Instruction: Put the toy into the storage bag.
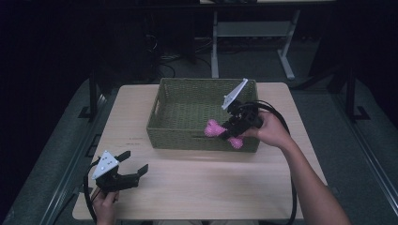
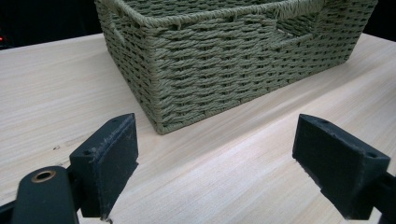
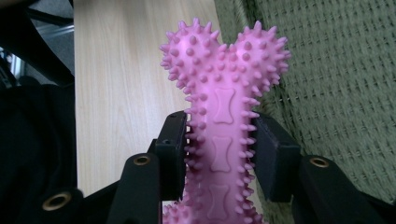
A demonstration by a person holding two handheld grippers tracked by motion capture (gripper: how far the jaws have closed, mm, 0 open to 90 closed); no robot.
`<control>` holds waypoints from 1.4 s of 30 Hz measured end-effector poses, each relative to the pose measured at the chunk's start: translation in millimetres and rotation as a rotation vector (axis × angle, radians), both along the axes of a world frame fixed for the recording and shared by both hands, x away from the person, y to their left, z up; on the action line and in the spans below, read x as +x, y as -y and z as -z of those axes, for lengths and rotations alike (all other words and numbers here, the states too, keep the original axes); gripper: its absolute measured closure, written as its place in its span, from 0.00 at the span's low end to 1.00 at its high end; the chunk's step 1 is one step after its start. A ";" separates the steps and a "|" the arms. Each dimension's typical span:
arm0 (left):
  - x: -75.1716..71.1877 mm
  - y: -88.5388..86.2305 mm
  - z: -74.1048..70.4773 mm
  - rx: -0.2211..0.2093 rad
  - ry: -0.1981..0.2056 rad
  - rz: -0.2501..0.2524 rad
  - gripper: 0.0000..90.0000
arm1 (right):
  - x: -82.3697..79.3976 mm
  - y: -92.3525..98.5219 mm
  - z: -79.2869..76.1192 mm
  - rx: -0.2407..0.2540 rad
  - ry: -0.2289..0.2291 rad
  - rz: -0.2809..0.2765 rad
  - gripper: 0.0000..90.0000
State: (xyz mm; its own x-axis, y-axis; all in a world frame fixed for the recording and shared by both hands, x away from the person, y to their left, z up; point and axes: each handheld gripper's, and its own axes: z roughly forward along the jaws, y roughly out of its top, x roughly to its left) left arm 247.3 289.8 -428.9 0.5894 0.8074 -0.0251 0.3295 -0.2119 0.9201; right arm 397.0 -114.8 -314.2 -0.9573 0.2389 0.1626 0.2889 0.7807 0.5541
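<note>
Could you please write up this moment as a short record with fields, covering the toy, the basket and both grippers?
held thing: pink spiky bone toy, clamped at its shaft
right gripper: shut on the toy, at the basket's near right wall
toy position: one end over the basket's inside, the other outside the near wall
basket: green woven, on the far half of the table
left gripper: jaws wide open, holding nothing, at the table's near left, aimed at a basket corner

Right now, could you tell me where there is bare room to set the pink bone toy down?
The basket floor is bare left of the right gripper, which holds the pink bone toy. The table is open between basket and left gripper. It's crowded at the basket's near right corner.
</note>
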 end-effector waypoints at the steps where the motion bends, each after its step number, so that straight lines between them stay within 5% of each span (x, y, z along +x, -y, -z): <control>1: 0.2 -0.2 0.1 -0.002 0.000 0.000 0.15 | 1.9 0.3 -1.5 0.004 0.005 0.000 0.64; 16: 0.7 0.6 -0.6 -0.007 0.001 0.006 0.15 | 26.2 -1.8 -17.4 -0.002 0.002 0.022 0.64; 42: 2.7 -0.3 -0.4 -0.005 -0.002 0.002 0.15 | 63.6 -7.4 -14.7 -0.002 -0.038 0.043 0.64</control>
State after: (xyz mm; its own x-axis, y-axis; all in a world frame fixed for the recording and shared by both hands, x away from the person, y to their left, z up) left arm 250.0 290.1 -428.5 0.5907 0.8063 -0.0307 0.3311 -0.2075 0.9205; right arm 460.7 -107.4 -299.5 -0.9392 0.2801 0.1986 0.3434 0.7681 0.5404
